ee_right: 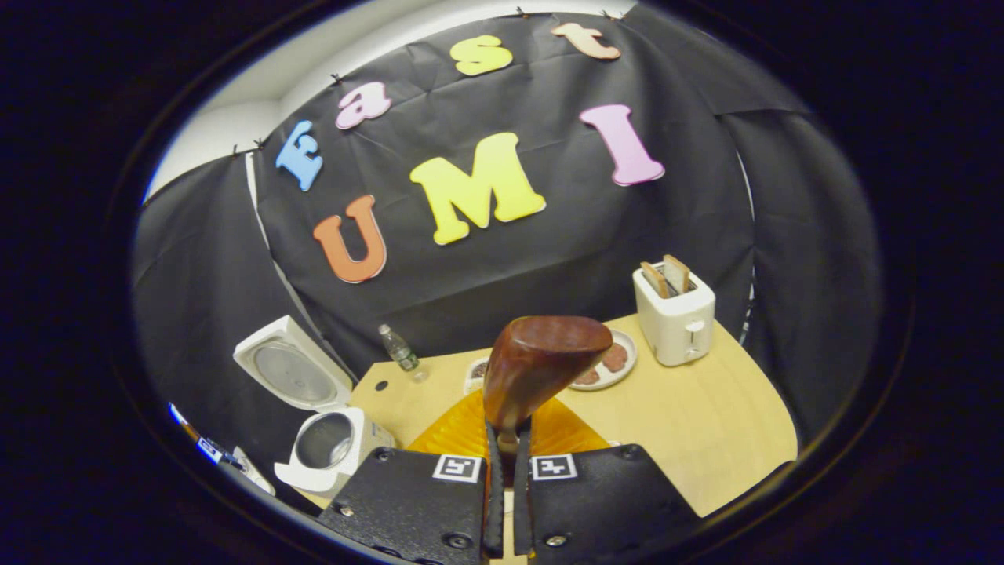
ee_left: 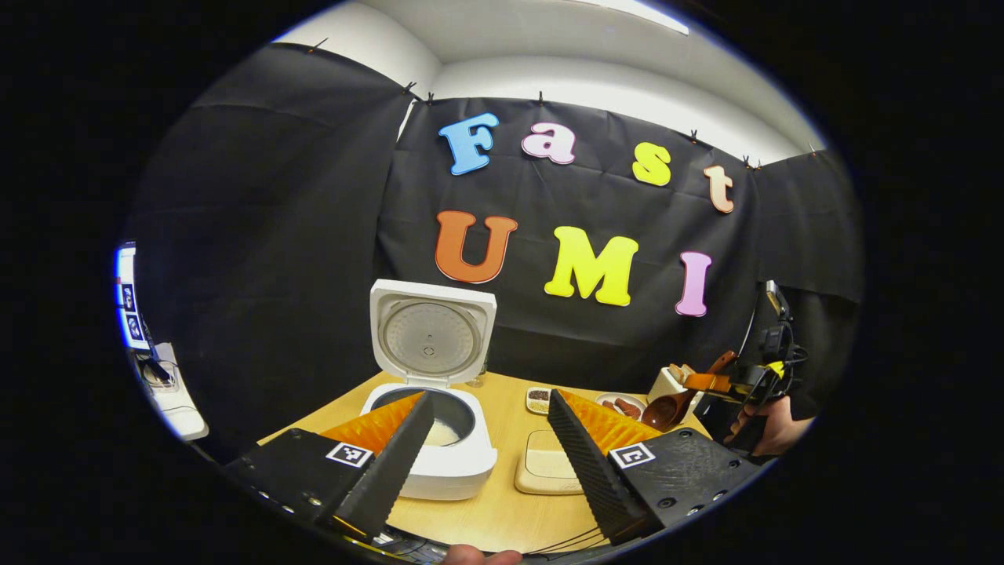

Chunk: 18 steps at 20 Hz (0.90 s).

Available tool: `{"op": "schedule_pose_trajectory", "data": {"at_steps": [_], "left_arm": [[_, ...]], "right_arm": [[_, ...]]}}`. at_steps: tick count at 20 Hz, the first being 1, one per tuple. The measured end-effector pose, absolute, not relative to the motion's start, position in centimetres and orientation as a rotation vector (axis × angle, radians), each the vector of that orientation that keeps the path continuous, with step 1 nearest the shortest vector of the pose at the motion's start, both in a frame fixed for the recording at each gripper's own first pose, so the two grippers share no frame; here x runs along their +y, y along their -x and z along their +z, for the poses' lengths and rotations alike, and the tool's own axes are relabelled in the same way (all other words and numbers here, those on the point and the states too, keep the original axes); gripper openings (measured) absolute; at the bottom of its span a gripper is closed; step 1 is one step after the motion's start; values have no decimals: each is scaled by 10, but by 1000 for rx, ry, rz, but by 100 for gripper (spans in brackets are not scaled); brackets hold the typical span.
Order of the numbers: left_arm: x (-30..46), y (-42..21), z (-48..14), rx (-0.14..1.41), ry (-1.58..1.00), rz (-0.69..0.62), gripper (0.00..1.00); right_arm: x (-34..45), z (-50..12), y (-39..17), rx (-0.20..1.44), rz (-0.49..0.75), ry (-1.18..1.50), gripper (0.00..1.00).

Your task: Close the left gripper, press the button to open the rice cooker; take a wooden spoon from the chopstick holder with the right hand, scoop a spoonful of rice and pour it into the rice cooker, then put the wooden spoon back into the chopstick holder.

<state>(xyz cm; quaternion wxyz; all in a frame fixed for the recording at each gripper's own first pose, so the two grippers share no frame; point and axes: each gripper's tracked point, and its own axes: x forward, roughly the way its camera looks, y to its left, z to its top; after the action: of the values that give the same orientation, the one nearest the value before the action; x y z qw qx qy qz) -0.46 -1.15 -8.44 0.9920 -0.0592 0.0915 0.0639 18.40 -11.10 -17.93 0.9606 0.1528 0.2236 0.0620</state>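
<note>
While I've got both feeds up, biggest thing first: the wooden table runs across the booth, light tan top. On it at the left sits the rice cooker, white, lid flipped up and standing upright at the far side, inner pot showing with a bit of pale stuff at the bottom that I take for rice. From the right gripper view the same cooker is down at the left edge of the table, lid tilted back.

Far right on the table there's a white toaster with two slices of bread sticking up. Near it a plate with some reddish-brown food, and a small clear bottle stands at the far side toward the cooker. A pale flat tray lies just right of the cooker.

My left gripper is spread wide, nothing between the fingers, cooker and tray seen past them.

My right gripper is clamped narrow on the wooden spoon, both fingers pressing the handle, bowl pointing up and away from me. In the left gripper view, that spoon sits low at the far right beside the white chopstick holder, with a hand under the rig.
</note>
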Motion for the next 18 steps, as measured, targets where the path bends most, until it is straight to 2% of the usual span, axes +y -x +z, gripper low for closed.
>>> {"op": "schedule_pose_trajectory", "data": {"at_steps": [1,2,8,18], "left_arm": [[-13,5,-88,193,122,129,94],[-16,6,-90,199,125,129,95],[-21,14,-95,244,93,157,94],[-28,24,-106,318,95,199,94]], "right_arm": [[-118,-186,-184,461,116,-307,12],[-125,-194,-186,470,109,-296,10],[-164,-252,-200,496,31,-241,10],[-167,-331,-208,571,35,-297,11]]}}
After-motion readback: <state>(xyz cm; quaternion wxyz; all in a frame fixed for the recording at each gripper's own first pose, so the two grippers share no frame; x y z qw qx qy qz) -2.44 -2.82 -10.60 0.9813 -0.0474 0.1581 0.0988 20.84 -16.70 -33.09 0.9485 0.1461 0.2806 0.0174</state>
